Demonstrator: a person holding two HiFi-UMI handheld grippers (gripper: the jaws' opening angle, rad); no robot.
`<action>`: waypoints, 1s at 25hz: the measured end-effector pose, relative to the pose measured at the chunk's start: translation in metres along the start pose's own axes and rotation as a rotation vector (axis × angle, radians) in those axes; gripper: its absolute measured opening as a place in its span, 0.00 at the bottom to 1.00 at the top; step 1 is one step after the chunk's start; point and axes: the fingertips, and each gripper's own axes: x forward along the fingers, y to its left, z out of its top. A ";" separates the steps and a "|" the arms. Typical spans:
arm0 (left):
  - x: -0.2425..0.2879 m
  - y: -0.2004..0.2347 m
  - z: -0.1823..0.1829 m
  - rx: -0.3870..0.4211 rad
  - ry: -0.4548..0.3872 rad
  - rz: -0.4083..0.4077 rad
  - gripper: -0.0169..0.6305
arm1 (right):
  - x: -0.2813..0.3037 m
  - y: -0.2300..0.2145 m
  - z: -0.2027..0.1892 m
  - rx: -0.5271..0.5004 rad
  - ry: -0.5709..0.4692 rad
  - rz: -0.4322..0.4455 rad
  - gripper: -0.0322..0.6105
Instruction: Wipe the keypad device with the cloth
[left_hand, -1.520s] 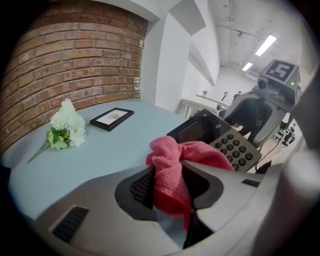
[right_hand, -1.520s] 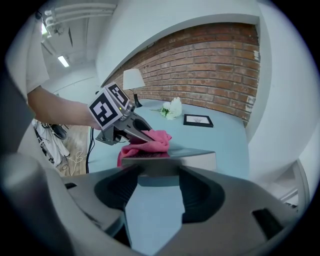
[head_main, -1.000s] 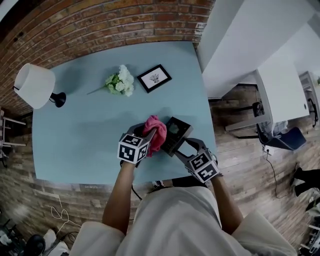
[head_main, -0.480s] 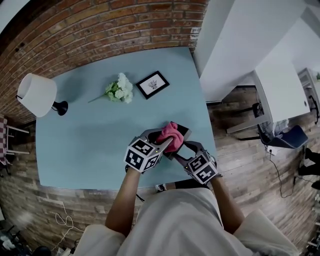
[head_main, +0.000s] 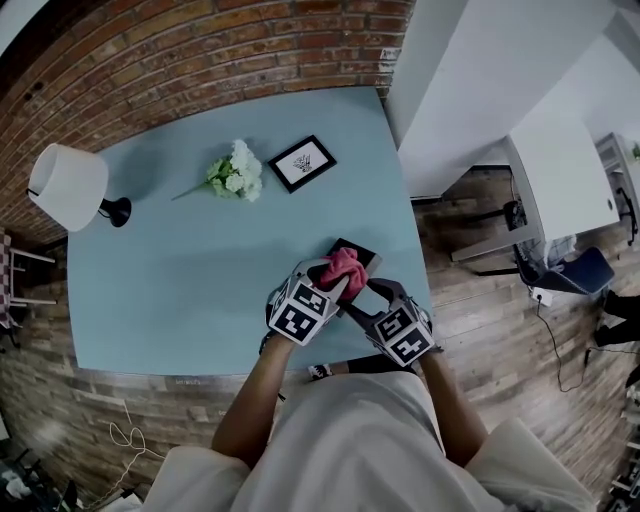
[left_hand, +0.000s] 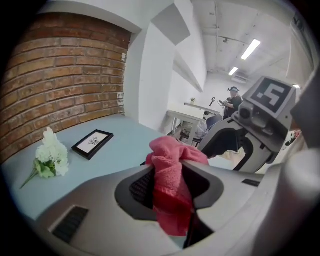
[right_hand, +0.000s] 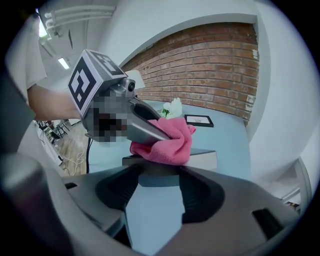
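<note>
The pale blue table bore a white lamp at ten o'clock, white flowers at twelve and a framed picture at one.

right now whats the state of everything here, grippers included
left gripper: shut on the cloth
right gripper: shut on the keypad device's near end
cloth: bunched, pressed on top of the keypad device
keypad device: gripped at one end, top partly covered by the cloth
lamp: upright on the table
picture frame: lying flat
flowers: lying on their side
</note>
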 end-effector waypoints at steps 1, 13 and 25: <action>0.001 0.001 -0.001 0.003 0.005 0.003 0.28 | 0.000 0.000 0.000 0.001 0.000 0.001 0.48; 0.013 0.029 -0.021 -0.076 0.011 0.020 0.28 | 0.001 0.000 0.000 0.004 0.001 -0.001 0.48; 0.025 0.059 -0.046 -0.201 0.071 0.009 0.28 | 0.000 -0.001 0.000 0.005 -0.007 -0.001 0.48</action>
